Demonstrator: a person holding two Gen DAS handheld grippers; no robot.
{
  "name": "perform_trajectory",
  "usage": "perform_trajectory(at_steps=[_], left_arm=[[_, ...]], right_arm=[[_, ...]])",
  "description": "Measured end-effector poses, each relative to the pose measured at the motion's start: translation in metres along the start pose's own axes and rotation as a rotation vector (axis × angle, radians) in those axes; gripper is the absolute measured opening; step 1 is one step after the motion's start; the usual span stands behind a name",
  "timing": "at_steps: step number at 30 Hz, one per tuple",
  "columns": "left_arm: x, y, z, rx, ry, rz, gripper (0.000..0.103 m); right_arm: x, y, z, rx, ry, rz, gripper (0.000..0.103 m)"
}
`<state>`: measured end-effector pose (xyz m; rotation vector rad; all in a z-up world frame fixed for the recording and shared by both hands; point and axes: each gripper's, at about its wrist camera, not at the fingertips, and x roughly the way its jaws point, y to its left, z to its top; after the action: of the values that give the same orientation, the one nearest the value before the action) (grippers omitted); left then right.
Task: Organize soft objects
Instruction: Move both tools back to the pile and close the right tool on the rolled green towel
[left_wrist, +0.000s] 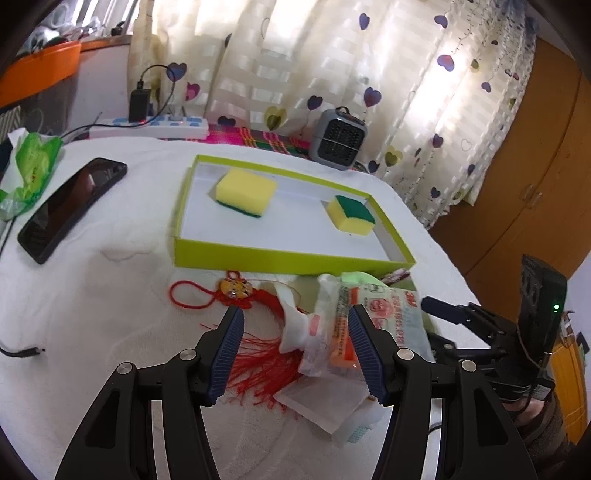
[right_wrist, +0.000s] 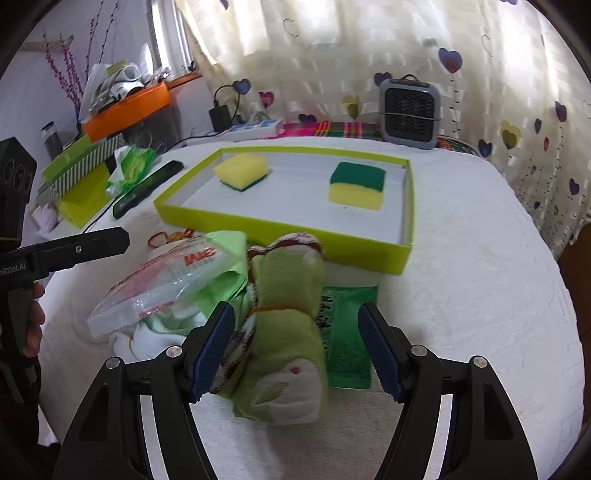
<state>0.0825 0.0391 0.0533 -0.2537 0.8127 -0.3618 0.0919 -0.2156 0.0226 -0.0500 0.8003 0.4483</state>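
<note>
A lime-green tray (left_wrist: 288, 258) (right_wrist: 280, 225) holds two yellow-and-green sponges, one at the left (left_wrist: 245, 192) (right_wrist: 242, 170) and one at the right (left_wrist: 351, 214) (right_wrist: 356, 184). In front of it lies a pile of soft things. My left gripper (left_wrist: 295, 345) is open around a clear packet with an orange sponge (left_wrist: 343, 332) (right_wrist: 166, 284) and a white cloth (left_wrist: 293, 325). My right gripper (right_wrist: 295, 347) is open around a pair of green socks (right_wrist: 288, 332), which lie over a green sachet (right_wrist: 349, 332).
A red tassel charm (left_wrist: 236, 291) lies left of the pile. A black phone (left_wrist: 70, 206) (right_wrist: 147, 188), a green tissue pack (left_wrist: 31, 166) (right_wrist: 129, 170), a power strip (left_wrist: 151, 125) and a grey heater (left_wrist: 338, 140) (right_wrist: 408, 110) stand around the tray. The right gripper shows at the right of the left wrist view (left_wrist: 480, 321).
</note>
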Motion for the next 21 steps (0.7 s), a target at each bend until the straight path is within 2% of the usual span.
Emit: perform_trajectory(at_steps=[1, 5, 14, 21], left_arm=[[0.000, -0.001, -0.001, 0.000, 0.002, -0.005, 0.058], [0.000, -0.006, -0.004, 0.010, 0.008, -0.024, 0.058], [-0.003, -0.020, -0.011, 0.065, 0.022, -0.031, 0.058], [-0.009, -0.042, -0.016, 0.160, 0.018, -0.034, 0.061]], right_arm=[[0.001, 0.002, -0.001, -0.006, 0.004, 0.005, 0.068], [0.006, 0.007, -0.003, -0.016, 0.020, 0.037, 0.048], [0.001, -0.001, -0.007, 0.021, 0.009, 0.067, 0.036], [-0.005, -0.008, -0.010, 0.054, -0.003, 0.090, 0.035]])
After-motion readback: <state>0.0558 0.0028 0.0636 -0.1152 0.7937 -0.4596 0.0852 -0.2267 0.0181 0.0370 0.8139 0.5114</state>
